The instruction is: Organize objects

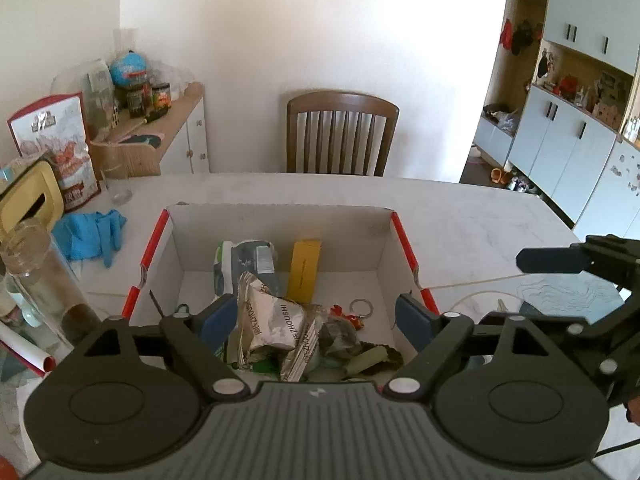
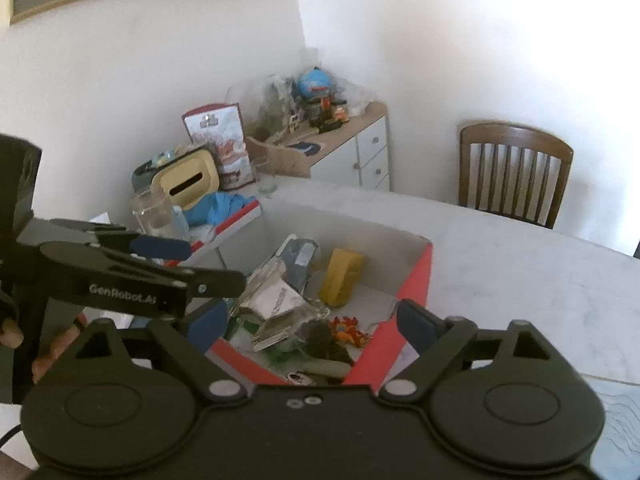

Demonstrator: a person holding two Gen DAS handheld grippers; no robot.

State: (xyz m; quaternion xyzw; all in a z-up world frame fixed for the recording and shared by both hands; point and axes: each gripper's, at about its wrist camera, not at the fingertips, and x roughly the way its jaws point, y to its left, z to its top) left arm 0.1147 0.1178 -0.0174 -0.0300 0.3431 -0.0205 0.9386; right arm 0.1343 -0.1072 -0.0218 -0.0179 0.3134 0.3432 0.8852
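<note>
Red-and-white cardboard box (image 1: 276, 236) sits mid-counter (image 1: 460, 216), already heaped with silver snack packets (image 1: 276, 320), a yellow carton (image 1: 305, 270) and toys. Left tongs (image 1: 316, 316) and right tongs (image 2: 312, 322) gape empty above it. Blue gloves (image 1: 90, 234) at far left perhaps remain unsorted.

Both fisheye views are daylight-bright. The white wall (image 1: 320, 40) is overexposed and washed out. Straight edges bow toward dark vignetted corners. The right wrist view shows slight blur.
</note>
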